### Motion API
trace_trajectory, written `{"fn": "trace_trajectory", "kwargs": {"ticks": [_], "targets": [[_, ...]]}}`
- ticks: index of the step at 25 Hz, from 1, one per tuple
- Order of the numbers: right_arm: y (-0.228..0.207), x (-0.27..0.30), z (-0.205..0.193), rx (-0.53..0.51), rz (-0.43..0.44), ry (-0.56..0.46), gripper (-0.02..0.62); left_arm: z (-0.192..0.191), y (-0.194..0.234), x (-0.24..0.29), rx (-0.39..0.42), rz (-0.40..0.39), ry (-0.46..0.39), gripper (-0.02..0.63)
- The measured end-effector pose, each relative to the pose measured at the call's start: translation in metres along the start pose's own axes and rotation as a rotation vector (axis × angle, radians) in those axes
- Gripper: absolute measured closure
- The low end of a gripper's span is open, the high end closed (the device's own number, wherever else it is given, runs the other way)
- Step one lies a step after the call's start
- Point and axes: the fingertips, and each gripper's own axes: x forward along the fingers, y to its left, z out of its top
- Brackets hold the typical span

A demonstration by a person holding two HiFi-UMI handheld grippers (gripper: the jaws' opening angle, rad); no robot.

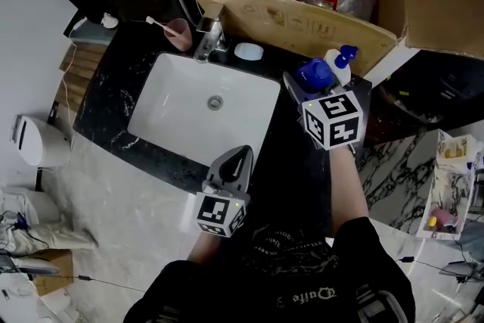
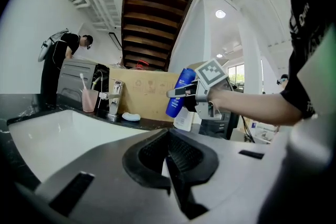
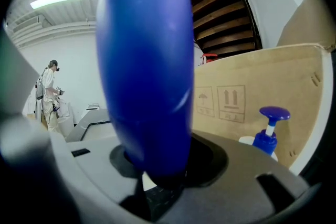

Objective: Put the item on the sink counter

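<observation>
Left gripper [image 1: 240,155]: jaws pressed together, empty, at the front rim of the basin [image 1: 181,117]. Right gripper [image 1: 302,85], the nearer hand: jaws pinch the blue bottle [image 1: 314,74], long axis near upright, over the dark counter [image 1: 295,147] right of the basin, beside the pump bottle [image 1: 340,63]; forearm extended forward.

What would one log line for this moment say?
right gripper: shut on blue bottle, over counter right of sink | left gripper: shut, empty, by sink front | bottle not yet set down
</observation>
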Motion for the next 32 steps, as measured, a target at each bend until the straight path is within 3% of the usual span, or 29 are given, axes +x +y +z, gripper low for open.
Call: {"fn": "trace_trajectory", "kwargs": {"ticks": [8, 32], "targets": [[-0.012, 0.038, 0.004, -0.02, 0.008, 0.014, 0.449, -0.006, 0.019, 0.008, 0.01, 0.016, 0.033, 0.6], [-0.049, 0.121, -0.046, 0.022, 0.0, 0.162, 0.448, -0.025, 0.054, 0.031, -0.003, 0.035, 0.096, 0.598]]}}
